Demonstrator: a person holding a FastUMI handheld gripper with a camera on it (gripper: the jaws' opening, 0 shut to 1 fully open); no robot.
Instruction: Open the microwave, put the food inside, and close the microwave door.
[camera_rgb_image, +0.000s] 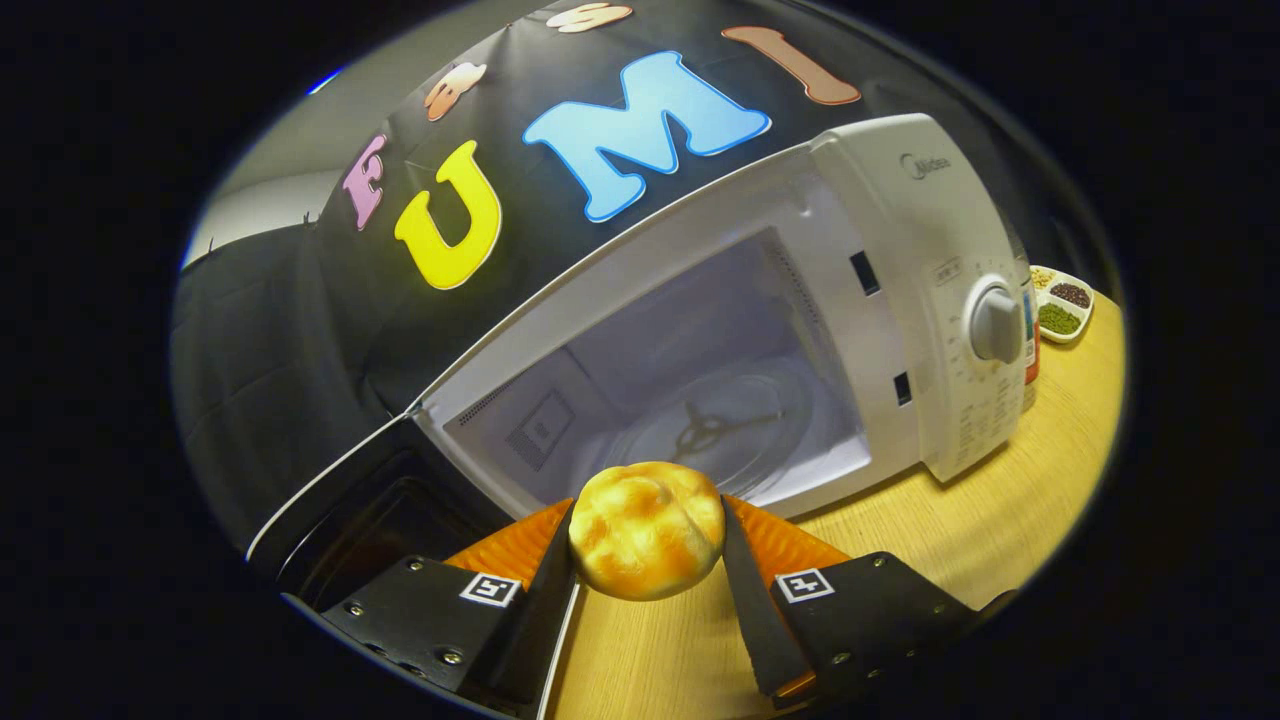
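Now the tool (648, 540) grips a round bun (647, 528) facing the open microwave (880, 300).

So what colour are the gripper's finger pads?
Orange, ribbed pads, clearest in the gripper view, pressed on the bread roll.

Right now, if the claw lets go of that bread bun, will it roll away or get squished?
The bread bun looks round, so it could probably roll on the wooden table. It seems soft and light; the claw, shut on it, has not visibly dented it.
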